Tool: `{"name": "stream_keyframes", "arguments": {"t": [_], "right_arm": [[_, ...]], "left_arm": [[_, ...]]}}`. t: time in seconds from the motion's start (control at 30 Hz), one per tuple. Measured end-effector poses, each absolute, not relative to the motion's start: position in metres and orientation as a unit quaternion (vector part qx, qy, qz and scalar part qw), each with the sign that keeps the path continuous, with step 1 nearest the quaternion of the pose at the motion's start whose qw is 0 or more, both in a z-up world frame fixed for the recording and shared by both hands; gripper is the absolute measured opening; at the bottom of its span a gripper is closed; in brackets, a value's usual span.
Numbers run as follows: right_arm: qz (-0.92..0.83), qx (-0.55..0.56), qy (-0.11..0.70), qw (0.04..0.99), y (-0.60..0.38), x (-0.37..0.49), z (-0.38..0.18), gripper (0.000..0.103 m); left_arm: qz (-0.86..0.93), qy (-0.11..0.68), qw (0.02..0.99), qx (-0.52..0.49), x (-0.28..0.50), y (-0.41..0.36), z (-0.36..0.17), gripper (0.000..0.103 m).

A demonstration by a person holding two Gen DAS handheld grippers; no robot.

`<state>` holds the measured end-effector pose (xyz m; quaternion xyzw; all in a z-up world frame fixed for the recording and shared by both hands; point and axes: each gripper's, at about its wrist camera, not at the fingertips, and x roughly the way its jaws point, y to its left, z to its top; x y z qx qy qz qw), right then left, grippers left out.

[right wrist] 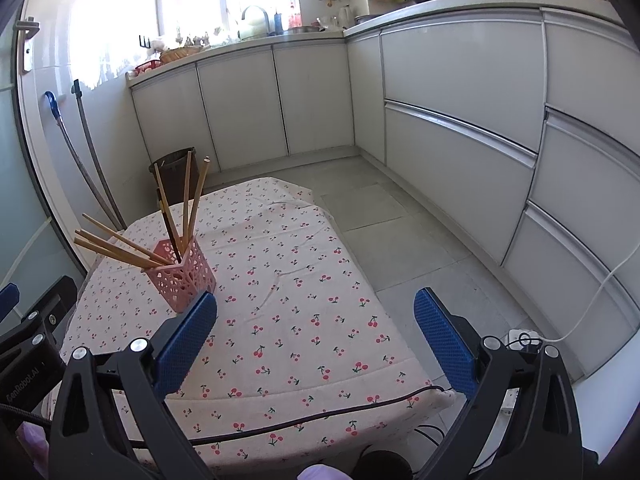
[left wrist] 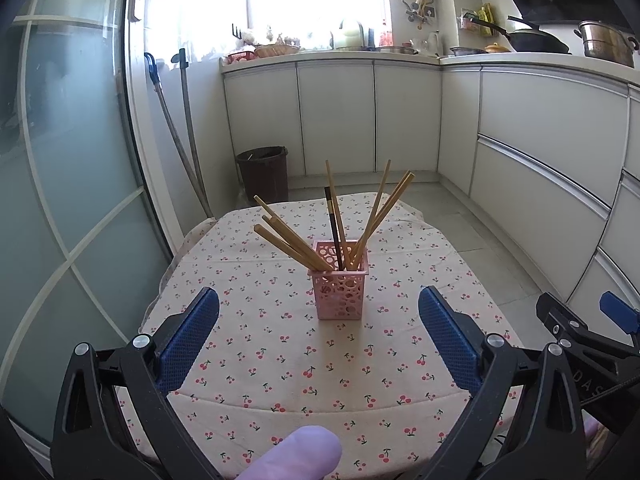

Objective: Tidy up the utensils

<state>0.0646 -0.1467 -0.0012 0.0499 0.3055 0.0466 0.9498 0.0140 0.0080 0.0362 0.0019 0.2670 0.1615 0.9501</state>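
We note a pink perforated holder (left wrist: 341,285) standing upright near the middle of a table covered by a cherry-print cloth (left wrist: 280,360). Wooden chopsticks (left wrist: 288,242) fan out of its open top: one cluster leans left, another leans right, and one stands nearly straight. Among them we see a single dark chopstick (left wrist: 333,229), close to upright. No utensil lies loose on the cloth in either view.

Left gripper (left wrist: 319,338): we record the blue-padded fingers spread wide with nothing between them, hovering above the near half of the table, the holder seen centred in the gap but well ahead of the tips. A fingertip in a pale glove (left wrist: 298,454) shows at the bottom edge of this view.

Right gripper (right wrist: 315,338): fingers likewise wide apart and holding nothing, positioned over the right near corner of the table. In this view the holder (right wrist: 182,276) sits just beyond the tip of the left finger (right wrist: 185,350); we cannot tell whether there is contact. A black cable (right wrist: 304,418) runs along the near edge of the cloth.

Background: a dark waste bin (left wrist: 264,172) stands on the floor beyond the table, against white cabinets (left wrist: 340,116). Pots and pans (left wrist: 560,40) sit on the counter above.
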Motion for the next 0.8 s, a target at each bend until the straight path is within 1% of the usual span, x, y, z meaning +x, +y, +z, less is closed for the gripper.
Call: {"name": "stream_keyframes", "arguments": {"t": [0.8], "right_arm": [[0.050,0.053,0.310,0.948,-0.1474,0.0654,-0.0018,0.096]], "left_arm": [[0.162,0.269,0.949,0.000,0.0145,0.0085,0.0338,0.096]]}}
